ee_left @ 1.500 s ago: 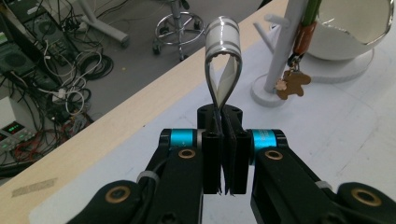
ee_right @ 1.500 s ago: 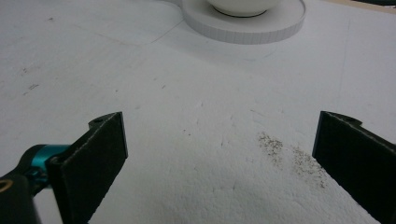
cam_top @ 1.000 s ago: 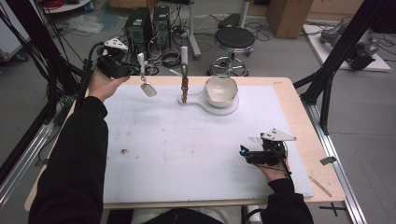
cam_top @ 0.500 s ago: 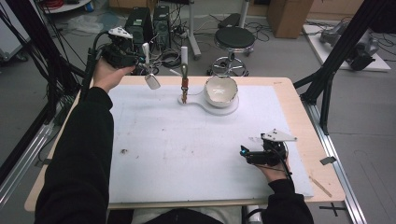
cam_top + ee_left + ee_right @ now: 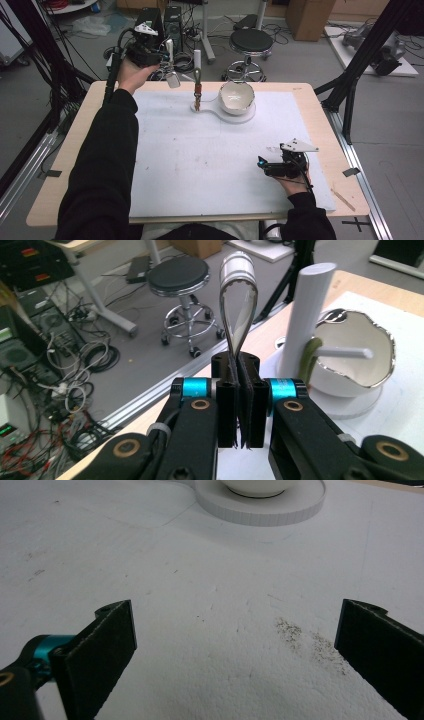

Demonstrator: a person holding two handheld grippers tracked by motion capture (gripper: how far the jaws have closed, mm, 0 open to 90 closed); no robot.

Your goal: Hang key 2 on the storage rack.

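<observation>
Grey floor (image 5: 300,55), black stool (image 5: 249,40), tangled cables (image 5: 65,75), cardboard box (image 5: 305,17)

The spoon (image 5: 239,300) is shiny silver, the bowl (image 5: 236,96) white with a thin silver rim, on a white stand (image 5: 231,113). The mat (image 5: 200,165) is white (flecked with dark specks); the table (image 5: 65,165) is pale wood; the stool (image 5: 249,40) is black.

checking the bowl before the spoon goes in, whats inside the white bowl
Inside the white bowl a thin white rod crosses its bare white wall. The white post and the bowl's near rim hide its bottom.
</observation>
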